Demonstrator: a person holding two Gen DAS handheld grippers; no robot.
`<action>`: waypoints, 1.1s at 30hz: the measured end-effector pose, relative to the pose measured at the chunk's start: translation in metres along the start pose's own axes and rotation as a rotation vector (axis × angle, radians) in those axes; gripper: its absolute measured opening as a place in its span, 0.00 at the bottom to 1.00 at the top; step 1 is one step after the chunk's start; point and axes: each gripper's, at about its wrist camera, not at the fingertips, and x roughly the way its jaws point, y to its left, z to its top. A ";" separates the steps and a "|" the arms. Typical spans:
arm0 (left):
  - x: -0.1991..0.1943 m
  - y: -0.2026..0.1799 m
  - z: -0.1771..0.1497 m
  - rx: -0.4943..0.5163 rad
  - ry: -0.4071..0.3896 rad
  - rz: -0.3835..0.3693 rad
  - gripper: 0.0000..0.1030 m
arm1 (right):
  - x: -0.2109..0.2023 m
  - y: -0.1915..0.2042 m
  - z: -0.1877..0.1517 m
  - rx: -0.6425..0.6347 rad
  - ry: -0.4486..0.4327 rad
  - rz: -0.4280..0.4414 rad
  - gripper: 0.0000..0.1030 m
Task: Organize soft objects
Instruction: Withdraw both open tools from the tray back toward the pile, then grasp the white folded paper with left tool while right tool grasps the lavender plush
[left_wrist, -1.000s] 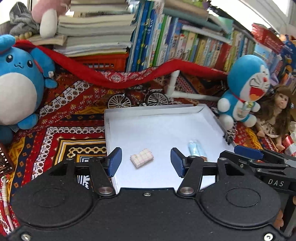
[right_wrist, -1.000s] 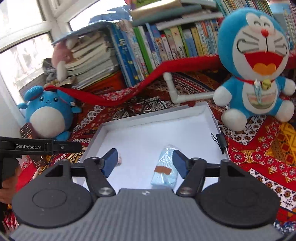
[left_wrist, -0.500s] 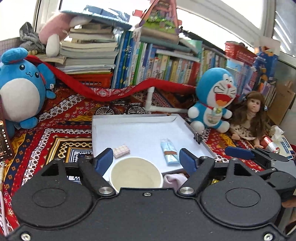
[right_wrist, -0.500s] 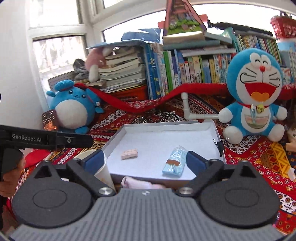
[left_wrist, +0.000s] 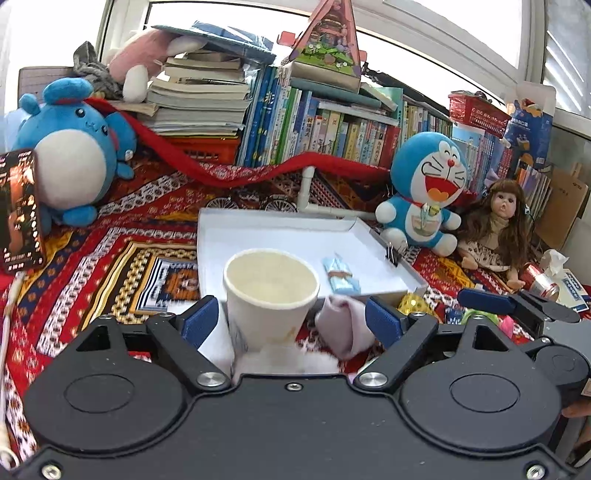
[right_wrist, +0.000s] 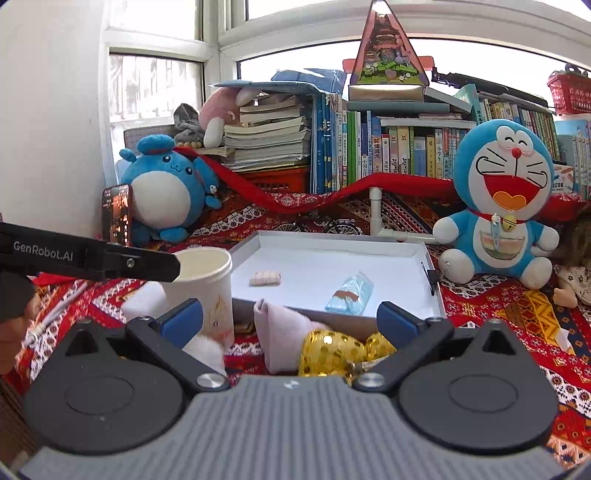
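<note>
"GenRobot.AI" on the left gripper (right_wrist: 92, 258), jaws opening

We see bright daylight pouring through the windows (right_wrist: 155, 92) behind the bookshelf (left_wrist: 332, 129), blown out to white (no detail there). Fisheye bending curves the edges, and the patterned cloth (left_wrist: 110, 266) shows slight motion blur.
</note>
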 end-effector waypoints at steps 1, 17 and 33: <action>-0.003 0.000 -0.005 0.005 -0.006 0.001 0.84 | -0.001 0.001 -0.003 -0.007 0.001 -0.003 1.00; -0.032 0.000 -0.057 0.074 -0.069 0.088 0.95 | -0.007 0.021 -0.033 -0.054 0.019 0.027 1.00; -0.041 0.019 -0.096 0.032 -0.029 0.174 0.96 | -0.007 0.033 -0.052 -0.093 0.040 0.016 1.00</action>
